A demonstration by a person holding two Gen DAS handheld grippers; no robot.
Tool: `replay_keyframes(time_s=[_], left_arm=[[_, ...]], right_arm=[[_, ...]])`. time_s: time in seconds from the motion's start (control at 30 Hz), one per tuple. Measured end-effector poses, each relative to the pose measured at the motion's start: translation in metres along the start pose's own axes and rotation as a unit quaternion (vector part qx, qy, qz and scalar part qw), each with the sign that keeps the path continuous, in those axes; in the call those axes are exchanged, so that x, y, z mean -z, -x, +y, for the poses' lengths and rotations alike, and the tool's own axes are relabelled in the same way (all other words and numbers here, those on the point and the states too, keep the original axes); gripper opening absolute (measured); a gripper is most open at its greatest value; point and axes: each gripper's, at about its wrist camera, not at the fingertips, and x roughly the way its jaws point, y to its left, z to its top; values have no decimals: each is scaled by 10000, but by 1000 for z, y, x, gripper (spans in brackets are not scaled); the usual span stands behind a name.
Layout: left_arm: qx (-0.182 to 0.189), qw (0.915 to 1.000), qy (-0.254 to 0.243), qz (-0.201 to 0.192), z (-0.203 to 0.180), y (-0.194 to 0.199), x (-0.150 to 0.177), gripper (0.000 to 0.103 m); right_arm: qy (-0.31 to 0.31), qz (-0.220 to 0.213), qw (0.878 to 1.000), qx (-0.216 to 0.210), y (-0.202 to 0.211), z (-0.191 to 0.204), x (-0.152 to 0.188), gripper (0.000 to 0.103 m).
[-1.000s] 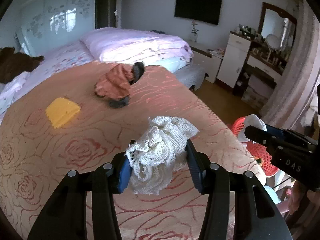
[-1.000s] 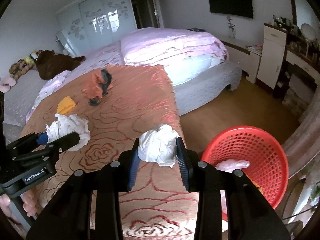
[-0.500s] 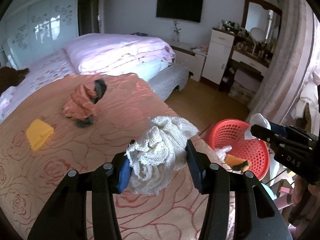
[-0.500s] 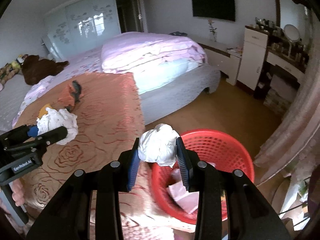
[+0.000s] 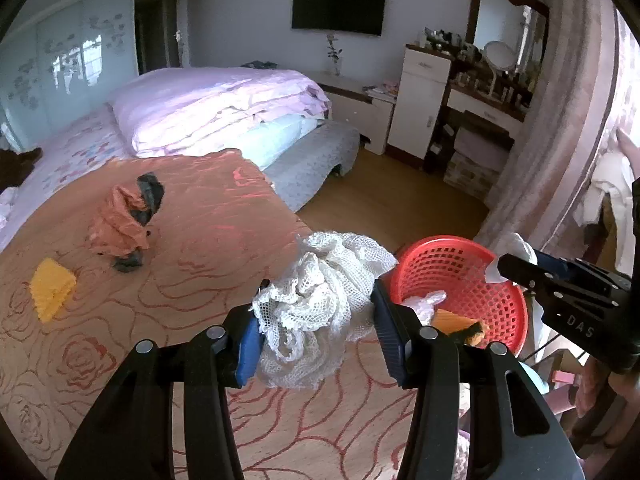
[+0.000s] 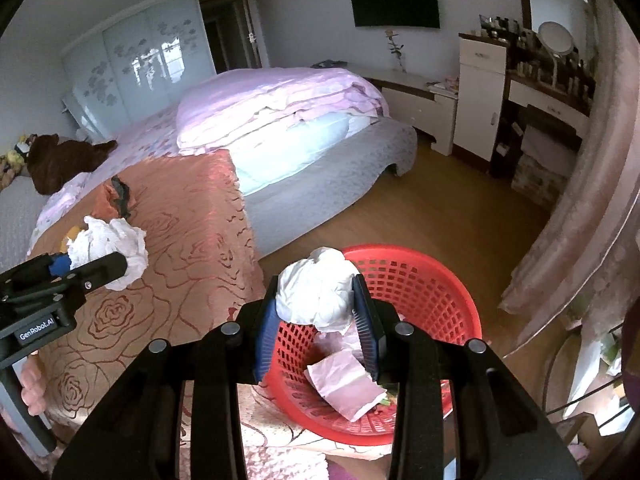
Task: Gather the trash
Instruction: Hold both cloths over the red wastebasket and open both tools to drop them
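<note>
Paper wad (image 6: 318,290) sits clamped in my right gripper (image 6: 316,312), its jaws poised above the near rim of the red basket (image 6: 440,280); letting go too soon could bounce it off the rim onto the floor. My left gripper (image 5: 316,328) jaws are clamped on a lace rag (image 5: 316,300) over the bed (image 5: 200,208), short of the basket. Farther back lie an orange bag (image 5: 118,220) and yellow scrap (image 5: 52,288).

Both tools are matte black plastic. The left tool (image 5: 318,338) has two forked arms studded with round silver screws and blue ribbed pads (image 5: 249,340); its side reads "GenRobot.AI". The right tool (image 6: 318,322) matches, stamped "DAS".
</note>
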Motion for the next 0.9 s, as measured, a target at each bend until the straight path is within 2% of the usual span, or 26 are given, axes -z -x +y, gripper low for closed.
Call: replay_keyframes(time_s=[0.53,0.9], left_arm=[[191,9992,-320,150,-37,-20,-14,47],[496,9955,-653,470,-73,-50,-16,47]], right_arm=[[-227,20,9996,151,-2,-22,-3,34],[-494,236,9975,456,-13,-53,0,34]])
